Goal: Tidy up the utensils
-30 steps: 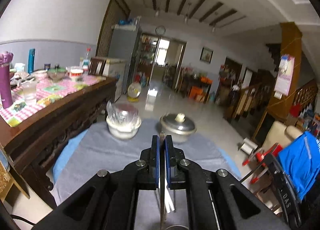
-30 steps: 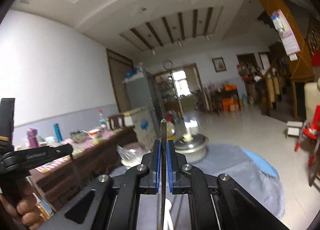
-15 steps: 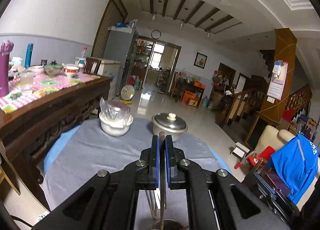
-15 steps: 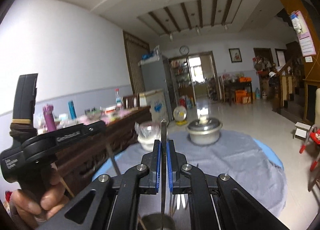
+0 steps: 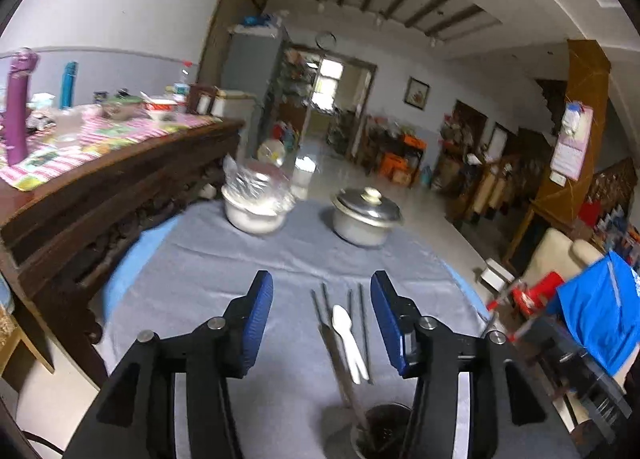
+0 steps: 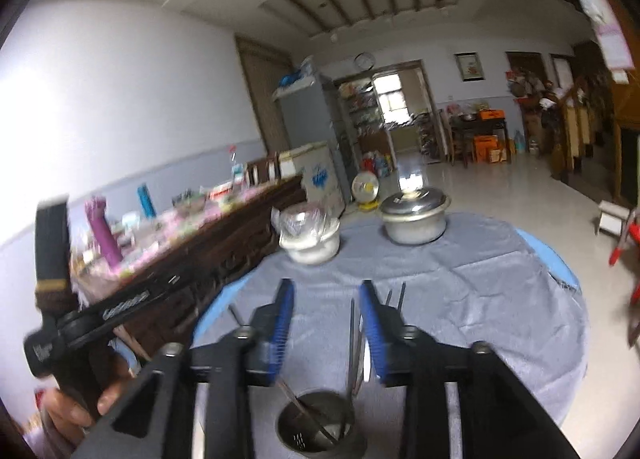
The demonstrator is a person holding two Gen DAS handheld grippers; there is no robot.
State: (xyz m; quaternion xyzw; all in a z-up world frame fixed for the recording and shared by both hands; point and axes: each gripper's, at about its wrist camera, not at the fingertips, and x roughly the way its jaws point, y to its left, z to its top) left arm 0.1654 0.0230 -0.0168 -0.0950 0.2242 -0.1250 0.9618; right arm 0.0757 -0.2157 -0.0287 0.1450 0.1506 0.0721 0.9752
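Left claw (image 5: 322,313) jaws opening, empty; white spoon (image 5: 347,333) on cloth below. Right claw (image 6: 326,321) opening, empty; metal cup (image 6: 316,425) beneath.

Black left gripper (image 5: 322,319), blue ribbed pads, silver screws, black right gripper (image 6: 326,317) alike

A soft, matt grey cloth (image 5: 240,259) covers the tabletop (image 5: 132,263), whose bare edge is smooth light blue. The pot (image 5: 362,219) is dull brushed metal with a shinier lid. The bowl (image 5: 254,215) looks like white glazed ceramic under crinkled glossy plastic wrap. The cup (image 6: 316,425) is matt steel, with metal chopsticks (image 6: 310,415) in it; more lie on the cloth beside a smooth white plastic spoon (image 5: 348,335). Both tongs, left (image 5: 322,319) and right (image 6: 326,323), are matt black plastic with ribbed blue pads and bright metal screws. The sideboard (image 5: 100,195) is dark polished wood.
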